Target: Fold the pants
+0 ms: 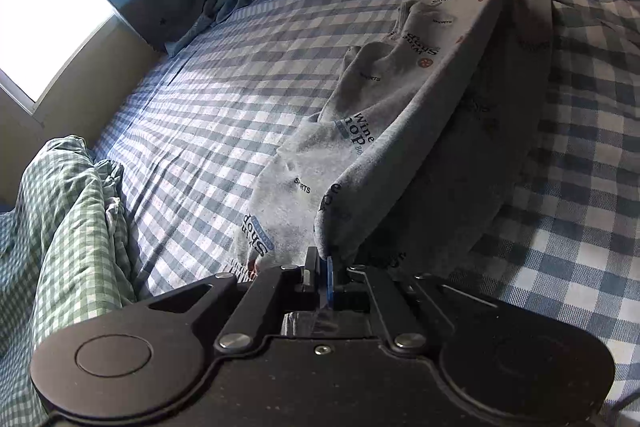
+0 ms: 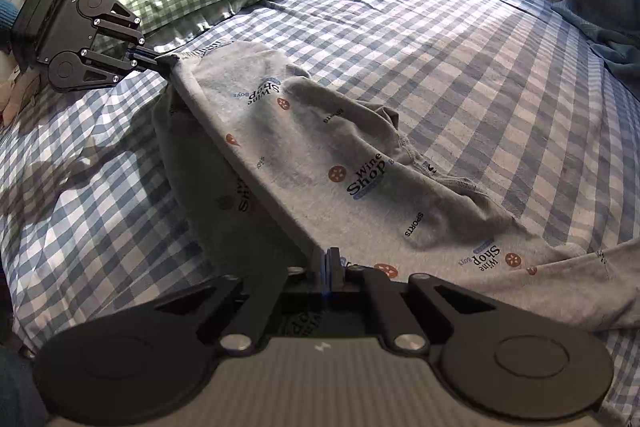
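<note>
Both tongs, left [image 1: 323,261] and right [image 2: 332,259], seemingly clamp the lifted pants [image 2: 320,155] edge taut.

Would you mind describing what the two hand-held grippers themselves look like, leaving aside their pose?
Both match: the left hand-held gripper and right hand-held gripper are matte black linkages with round pivot housings, silver screws and blue finger pads. A thin black cable trails behind the left one.
</note>
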`<state>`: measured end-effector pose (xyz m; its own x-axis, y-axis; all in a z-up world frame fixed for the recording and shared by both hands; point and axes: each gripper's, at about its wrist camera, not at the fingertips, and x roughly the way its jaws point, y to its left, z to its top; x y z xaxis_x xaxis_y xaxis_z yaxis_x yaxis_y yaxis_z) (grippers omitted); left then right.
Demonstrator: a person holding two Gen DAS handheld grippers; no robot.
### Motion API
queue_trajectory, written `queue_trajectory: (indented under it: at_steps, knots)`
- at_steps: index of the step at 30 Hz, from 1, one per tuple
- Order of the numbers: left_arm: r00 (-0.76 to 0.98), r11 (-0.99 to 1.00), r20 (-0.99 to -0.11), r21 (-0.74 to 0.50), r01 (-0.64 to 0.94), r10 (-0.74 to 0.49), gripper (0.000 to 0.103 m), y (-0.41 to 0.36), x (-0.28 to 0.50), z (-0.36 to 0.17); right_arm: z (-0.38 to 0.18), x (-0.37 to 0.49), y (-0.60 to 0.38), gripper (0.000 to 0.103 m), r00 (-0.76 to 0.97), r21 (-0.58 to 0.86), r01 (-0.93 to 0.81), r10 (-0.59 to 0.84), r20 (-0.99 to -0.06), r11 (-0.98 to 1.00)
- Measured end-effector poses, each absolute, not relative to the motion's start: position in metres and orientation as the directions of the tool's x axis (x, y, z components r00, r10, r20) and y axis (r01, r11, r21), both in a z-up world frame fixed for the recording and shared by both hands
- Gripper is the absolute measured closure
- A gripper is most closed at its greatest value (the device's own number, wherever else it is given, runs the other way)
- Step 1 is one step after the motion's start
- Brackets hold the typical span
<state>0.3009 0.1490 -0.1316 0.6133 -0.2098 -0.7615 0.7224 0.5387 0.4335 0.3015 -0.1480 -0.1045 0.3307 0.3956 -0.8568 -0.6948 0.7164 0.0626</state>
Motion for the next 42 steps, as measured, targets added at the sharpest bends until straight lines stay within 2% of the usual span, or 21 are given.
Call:
queue_trajectory:
  at_steps: [10, 13, 16, 17, 18, 19, 20, 21, 23, 24, 26, 32, 37, 42]
  knots:
    - [0.542, 0.52, -0.822, 0.39, 0.76, -0.176, 0.101, 0.15, 0.292, -0.17, -0.15, 0.273, -0.121, 0.103, 0.243, 0.074, -0.715, 0.346, -0.906, 0.696]
    - [0.528, 0.532, -0.833, 0.376, 0.759, -0.164, 0.097, 0.147, 0.292, -0.173, -0.159, 0.271, -0.121, 0.103, 0.257, 0.056, -0.698, 0.324, -0.911, 0.714]
    - [0.505, 0.591, -0.85, 0.332, 0.735, -0.152, 0.078, 0.144, 0.294, -0.169, -0.164, 0.272, -0.121, 0.096, 0.275, 0.057, -0.664, 0.314, -0.909, 0.746]
    - [0.498, 0.625, -0.855, 0.311, 0.716, -0.146, 0.062, 0.142, 0.295, -0.166, -0.162, 0.271, -0.124, 0.089, 0.283, 0.064, -0.647, 0.318, -0.905, 0.759]
    - [0.492, 0.653, -0.859, 0.292, 0.699, -0.143, 0.051, 0.141, 0.296, -0.163, -0.161, 0.269, -0.127, 0.08, 0.295, 0.07, -0.633, 0.324, -0.899, 0.771]
    - [0.488, 0.698, -0.86, 0.26, 0.667, -0.146, 0.029, 0.137, 0.295, -0.158, -0.158, 0.266, -0.131, 0.071, 0.308, 0.073, -0.619, 0.327, -0.893, 0.782]
    - [0.499, 0.735, -0.853, 0.239, 0.634, -0.153, 0.021, 0.134, 0.292, -0.152, -0.154, 0.263, -0.137, 0.049, 0.325, 0.081, -0.598, 0.333, -0.885, 0.797]
    - [0.511, 0.763, -0.844, 0.222, 0.607, -0.161, 0.015, 0.13, 0.29, -0.147, -0.151, 0.261, -0.145, 0.035, 0.339, 0.089, -0.576, 0.337, -0.878, 0.812]
    - [0.527, 0.818, -0.832, 0.175, 0.547, -0.174, 0.001, 0.114, 0.287, -0.136, -0.146, 0.256, -0.166, 0.027, 0.358, 0.112, -0.52, 0.335, -0.872, 0.847]
    - [0.537, 0.838, -0.824, 0.157, 0.522, -0.179, 0.001, 0.105, 0.285, -0.132, -0.145, 0.254, -0.178, 0.02, 0.364, 0.118, -0.489, 0.324, -0.873, 0.865]
    - [0.552, 0.874, -0.807, 0.1, 0.476, -0.208, 0.001, 0.08, 0.284, -0.126, -0.144, 0.252, -0.208, 0.013, 0.381, 0.124, -0.409, 0.293, -0.877, 0.904]
    - [0.537, 0.894, -0.782, -0.055, 0.445, -0.316, 0.001, -0.017, 0.295, -0.123, -0.144, 0.252, -0.316, 0.0, 0.41, 0.145, -0.174, 0.206, -0.888, 0.974]
    - [0.519, 0.895, -0.753, -0.211, 0.393, -0.405, 0.001, -0.104, 0.317, -0.124, -0.145, 0.277, -0.404, 0.0, 0.425, 0.185, -0.077, 0.201, -0.883, 0.98]
    - [0.55, 0.903, -0.717, -0.322, 0.283, -0.428, 0.001, -0.166, 0.348, -0.127, -0.138, 0.338, -0.452, 0.0, 0.441, 0.24, -0.141, 0.278, -0.853, 0.961]
